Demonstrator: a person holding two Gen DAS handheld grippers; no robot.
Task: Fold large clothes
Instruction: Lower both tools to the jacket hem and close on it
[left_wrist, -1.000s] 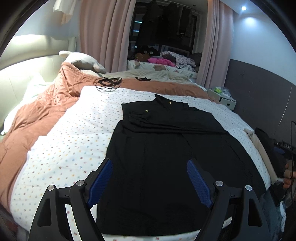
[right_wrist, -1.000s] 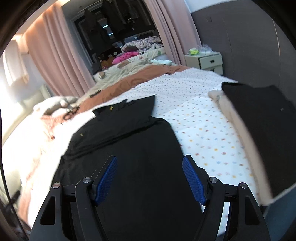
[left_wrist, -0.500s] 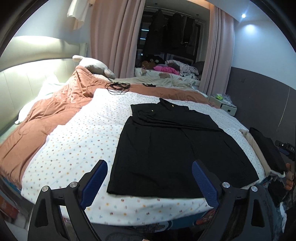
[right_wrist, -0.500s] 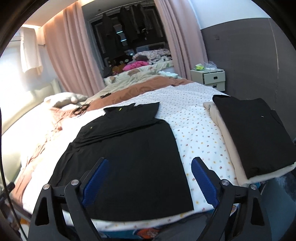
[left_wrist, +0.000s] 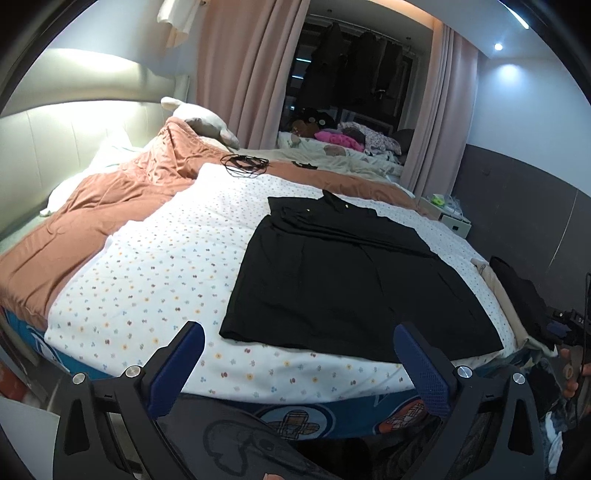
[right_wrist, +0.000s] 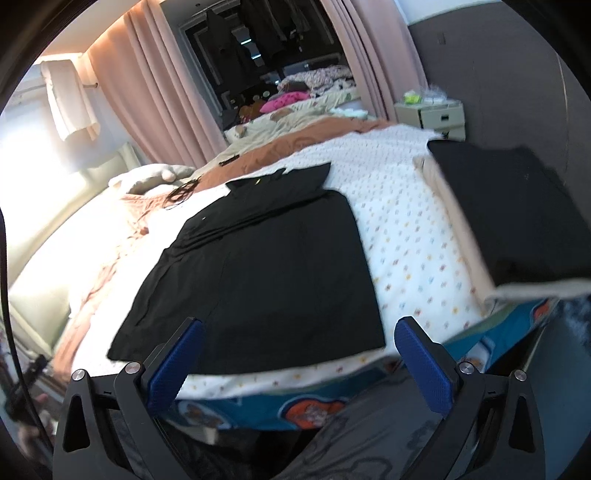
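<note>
While both units back off past the bed edge, the left gripper and right gripper are opening wide, holding nothing. Black garment lies released on the dotted sheet, 1 fold apparently complete.

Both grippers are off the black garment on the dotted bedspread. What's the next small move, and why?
Probably bring both grippers forward to the near hem of the black garment. It lies flat, its top part already folded down, and the left gripper and right gripper hang short of the dotted bedspread, jaws opening, nothing between them.
</note>
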